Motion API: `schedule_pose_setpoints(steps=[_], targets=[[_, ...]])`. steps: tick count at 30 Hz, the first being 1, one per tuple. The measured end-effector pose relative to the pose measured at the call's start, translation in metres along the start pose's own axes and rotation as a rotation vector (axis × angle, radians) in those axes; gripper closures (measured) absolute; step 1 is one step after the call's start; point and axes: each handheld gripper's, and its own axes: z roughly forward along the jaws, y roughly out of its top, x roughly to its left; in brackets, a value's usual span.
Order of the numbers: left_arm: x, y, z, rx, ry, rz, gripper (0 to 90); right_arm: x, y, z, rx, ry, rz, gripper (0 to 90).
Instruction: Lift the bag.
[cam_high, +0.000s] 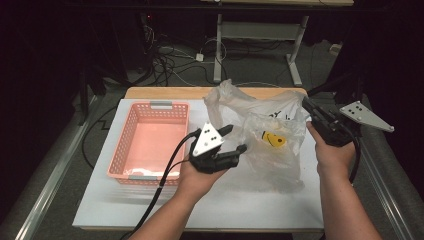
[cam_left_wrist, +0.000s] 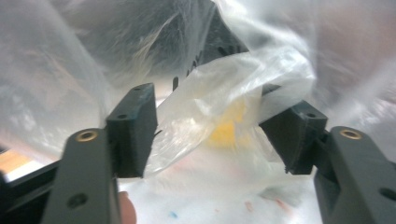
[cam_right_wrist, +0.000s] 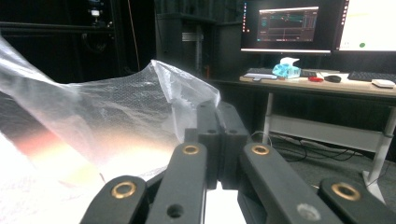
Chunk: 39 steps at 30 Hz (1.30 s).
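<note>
A clear plastic bag lies crumpled on the white table top, with a small yellow object inside it. My left gripper is at the bag's left side, jaws open and pointing into it. In the left gripper view a loose fold of the bag hangs between the spread jaws, and the yellow object shows blurred behind it. My right gripper is at the bag's upper right edge. In the right gripper view its jaws are shut on the bag's rim, holding it up.
A pink slatted basket stands on the left half of the table, close to my left hand. Behind the table are a white desk frame and cables on the floor. A desk with monitors stands farther off.
</note>
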Motion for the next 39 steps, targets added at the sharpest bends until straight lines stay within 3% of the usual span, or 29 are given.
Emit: schedule_pose_setpoints(steps=[4, 11, 15, 18, 22, 25, 30, 32, 39], targets=[[-0.006, -0.016, -0.016, 0.015, -0.021, -0.008, 30.9, -0.001, -0.002, 0.0, 0.006, 0.0, -0.01, 90.0], [-0.001, -0.046, -0.024, 0.103, -0.035, -0.043, 16.4, 0.001, -0.006, -0.004, 0.015, 0.003, -0.013, 90.0], [-0.002, -0.06, -0.032, 0.119, -0.025, -0.031, 8.4, 0.001, -0.007, -0.008, 0.027, 0.004, -0.033, 90.0], [-0.004, -0.064, -0.041, 0.108, -0.051, -0.056, 0.8, 0.001, -0.009, -0.01, 0.033, 0.003, -0.041, 90.0], [-0.013, -0.062, -0.054, 0.095, -0.053, -0.02, 0.0, -0.001, -0.012, -0.012, 0.042, -0.001, -0.042, 90.0], [-0.011, -0.066, -0.06, 0.132, -0.016, 0.013, 0.0, -0.002, -0.015, -0.015, 0.047, 0.004, -0.042, 90.0], [0.006, -0.082, -0.061, 0.183, 0.063, -0.01, 0.0, 0.002, -0.016, -0.025, 0.04, 0.016, -0.052, 90.0], [0.012, -0.088, -0.061, 0.189, 0.067, -0.037, 0.0, 0.003, -0.014, -0.03, 0.031, 0.025, -0.064, 87.9], [0.023, -0.094, -0.072, 0.204, 0.082, -0.056, 0.0, 0.009, -0.006, -0.054, 0.003, 0.063, -0.063, 74.3]])
